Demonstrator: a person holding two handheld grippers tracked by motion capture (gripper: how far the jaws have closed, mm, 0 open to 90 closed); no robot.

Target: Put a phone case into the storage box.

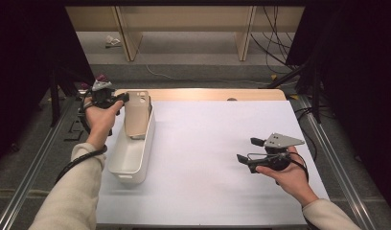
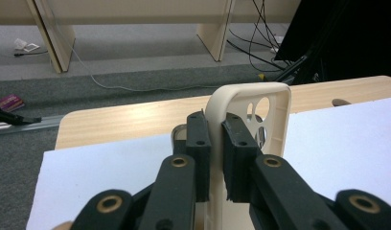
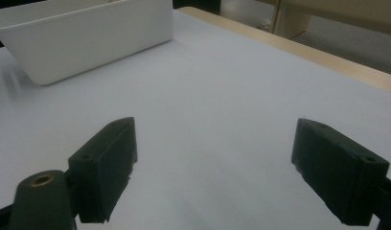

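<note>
A beige phone case (image 1: pixel 137 114) with camera holes stands tilted over the far end of a long white bin (image 1: pixel 131 165) at the left of the table. My left gripper (image 1: pixel 122 99) is shut on the case's edge; in the left gripper view the case (image 2: pixel 275 103) rises between the two black pads (image 2: pixel 199 143), which press on its rim. My right gripper (image 1: pixel 247 149) rests low over the white sheet at the right, held by a hand, jaws wide apart. The right gripper view has its pads (image 3: pixel 107 163) far apart with bare sheet between them and the bin (image 3: pixel 83 38) beyond.
A white sheet (image 1: pixel 208 153) covers most of the wooden table (image 1: pixel 208 94). Beyond the far edge lie grey floor, wooden furniture legs (image 1: pixel 126 38) and loose cables (image 1: pixel 275 43). Dark stands flank the table on both sides.
</note>
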